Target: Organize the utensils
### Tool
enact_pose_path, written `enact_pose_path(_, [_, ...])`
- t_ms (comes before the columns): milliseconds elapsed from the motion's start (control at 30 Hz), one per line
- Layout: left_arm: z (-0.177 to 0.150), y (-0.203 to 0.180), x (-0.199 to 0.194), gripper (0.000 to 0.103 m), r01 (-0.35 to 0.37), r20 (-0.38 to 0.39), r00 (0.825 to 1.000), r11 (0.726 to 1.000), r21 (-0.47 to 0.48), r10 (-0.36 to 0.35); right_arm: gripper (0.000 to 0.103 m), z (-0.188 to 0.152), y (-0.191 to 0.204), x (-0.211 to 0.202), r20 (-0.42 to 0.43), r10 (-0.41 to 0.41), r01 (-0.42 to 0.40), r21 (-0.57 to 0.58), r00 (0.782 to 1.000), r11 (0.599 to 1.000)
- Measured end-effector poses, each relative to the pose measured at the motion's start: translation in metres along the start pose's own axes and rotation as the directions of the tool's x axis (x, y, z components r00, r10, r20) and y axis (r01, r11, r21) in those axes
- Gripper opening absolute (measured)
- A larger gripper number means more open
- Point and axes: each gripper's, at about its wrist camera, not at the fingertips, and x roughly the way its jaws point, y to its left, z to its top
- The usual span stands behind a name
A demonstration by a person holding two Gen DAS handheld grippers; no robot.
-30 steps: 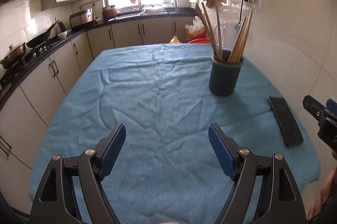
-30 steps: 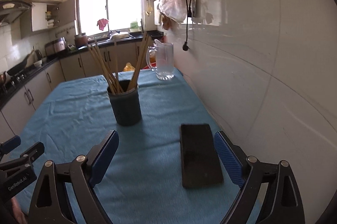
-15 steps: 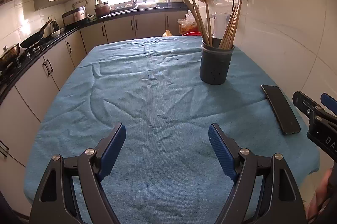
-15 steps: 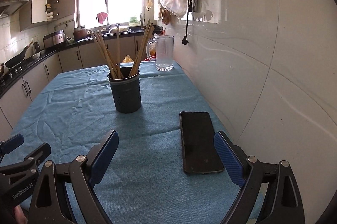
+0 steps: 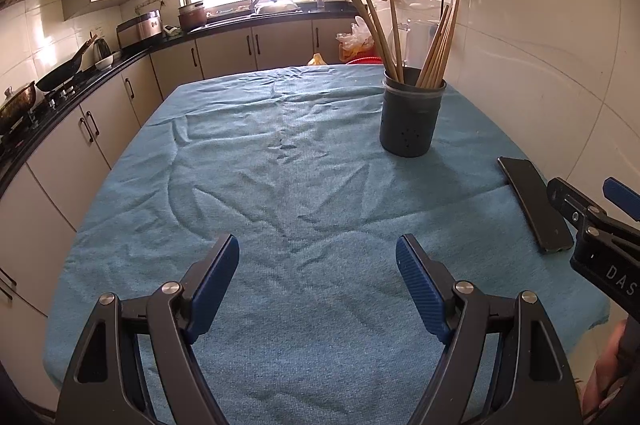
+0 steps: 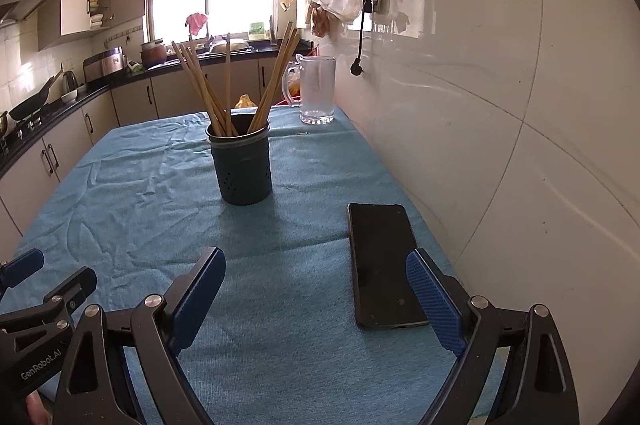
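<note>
A dark round utensil holder (image 5: 412, 119) stands upright on the blue cloth (image 5: 280, 193), with several wooden chopsticks (image 5: 436, 43) standing in it. It also shows in the right wrist view (image 6: 243, 161) with the chopsticks (image 6: 208, 93). My left gripper (image 5: 318, 281) is open and empty above the cloth's near part, well short of the holder. My right gripper (image 6: 316, 295) is open and empty, near the table's front edge; its right finger overlaps the phone's near corner in view.
A black phone (image 6: 382, 261) lies flat on the cloth by the white tiled wall (image 6: 500, 105); it also shows in the left wrist view (image 5: 534, 209). A glass jug (image 6: 316, 89) stands at the far end. Kitchen counters (image 5: 80, 93) run left and behind.
Both grippers have drawn back and risen a little from the table, so holder and phone look slightly farther. Both stay open. Nothing on the table moved.
</note>
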Motion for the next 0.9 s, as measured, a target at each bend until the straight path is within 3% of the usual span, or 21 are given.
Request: enact_pose_path(900, [-0.002,0.003,0.004,0.08,-0.002,-0.002,1.0,1.0,-0.014,0.002,0.094,-0.006,0.013,0.007,-0.03,0.001,-0.002,-0.02,1.0,1.0])
